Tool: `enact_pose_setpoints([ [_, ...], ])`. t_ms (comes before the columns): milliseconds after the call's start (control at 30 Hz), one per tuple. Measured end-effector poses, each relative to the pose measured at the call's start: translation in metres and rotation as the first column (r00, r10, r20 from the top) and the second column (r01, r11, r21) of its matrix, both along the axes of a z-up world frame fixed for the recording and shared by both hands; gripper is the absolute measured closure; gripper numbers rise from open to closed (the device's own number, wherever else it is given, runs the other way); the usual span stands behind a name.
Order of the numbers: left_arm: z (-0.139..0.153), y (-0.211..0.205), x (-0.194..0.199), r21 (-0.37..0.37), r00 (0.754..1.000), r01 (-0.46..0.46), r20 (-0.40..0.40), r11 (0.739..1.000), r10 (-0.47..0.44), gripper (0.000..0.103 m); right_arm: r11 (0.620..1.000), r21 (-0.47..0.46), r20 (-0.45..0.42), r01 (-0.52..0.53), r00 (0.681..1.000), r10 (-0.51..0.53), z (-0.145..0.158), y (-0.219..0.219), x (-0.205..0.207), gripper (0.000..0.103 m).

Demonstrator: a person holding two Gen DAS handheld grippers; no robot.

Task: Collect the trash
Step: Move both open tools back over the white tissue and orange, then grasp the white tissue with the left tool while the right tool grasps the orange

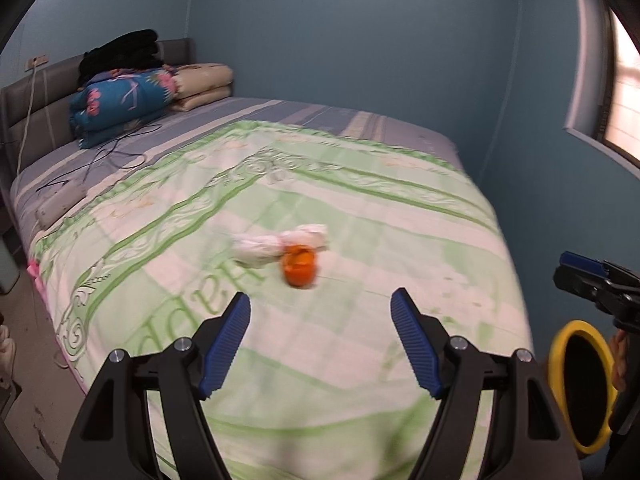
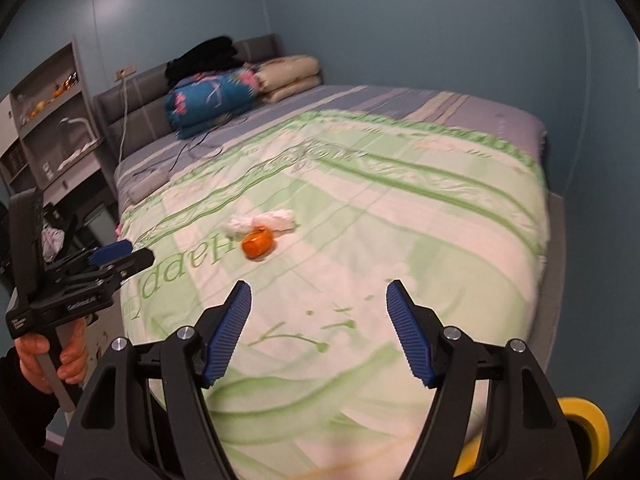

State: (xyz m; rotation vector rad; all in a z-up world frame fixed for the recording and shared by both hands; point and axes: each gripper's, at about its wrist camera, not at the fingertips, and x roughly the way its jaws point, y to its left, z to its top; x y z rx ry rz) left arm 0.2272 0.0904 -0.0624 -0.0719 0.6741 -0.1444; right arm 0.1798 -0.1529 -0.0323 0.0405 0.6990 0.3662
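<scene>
An orange peel (image 1: 299,267) lies on the green and white bedspread (image 1: 360,208), touching crumpled white tissue (image 1: 280,242) just behind it. Both also show in the right wrist view: the peel (image 2: 258,243) and the tissue (image 2: 264,221). My left gripper (image 1: 320,312) is open and empty, hovering above the bed short of the peel. My right gripper (image 2: 319,300) is open and empty, above the bed's near end, right of the trash. A yellow-rimmed bin (image 1: 582,388) stands at the bed's right corner, also low in the right wrist view (image 2: 584,432).
Folded blankets (image 1: 120,100) and black clothes (image 1: 120,54) are piled by the grey headboard. Cables (image 1: 100,160) lie on the sheet. A shelf unit (image 2: 52,120) stands left of the bed. Blue walls close in behind and to the right, with a window (image 1: 624,100).
</scene>
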Motion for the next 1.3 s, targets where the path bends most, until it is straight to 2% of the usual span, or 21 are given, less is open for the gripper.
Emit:
enact_pose_setpoints([
  [300, -0.042, 0.038, 0.071, 0.024, 0.994, -0.059, -0.093, 0.998, 0.061, 0.034, 0.994, -0.022, -0.095, -0.105, 0.99, 0.103, -0.038, 0.064, 0.065, 0.037],
  [467, -0.067, 0.052, 0.113, 0.042, 0.987, -0.063, -0.145, 0.997, 0.069, 0.034, 0.989, -0.027, -0.157, -0.145, 0.978, 0.139, -0.059, 0.088, 0.093, 0.037],
  [667, -0.09, 0.06, 0.154, 0.081, 0.977, -0.052, -0.203, 0.995, 0.068, 0.034, 0.982, -0.059, -0.189, -0.179, 0.968, 0.165, -0.076, 0.112, 0.121, 0.037],
  [900, -0.11, 0.059, 0.194, 0.147, 0.962, -0.001, -0.271, 0.989, 0.041, 0.034, 0.978, -0.079, -0.217, -0.193, 0.961, 0.172, -0.091, 0.126, 0.147, 0.037],
  [1067, -0.116, 0.049, 0.214, 0.177, 0.957, 0.07, -0.29, 0.982, -0.016, 0.034, 0.975, -0.079, -0.236, -0.206, 0.955, 0.182, -0.101, 0.135, 0.166, 0.037],
  [1300, -0.125, 0.038, 0.243, 0.174, 0.946, 0.13, -0.317, 0.976, -0.07, 0.035, 0.968, -0.084, -0.26, -0.237, 0.943, 0.209, -0.117, 0.15, 0.185, 0.037],
])
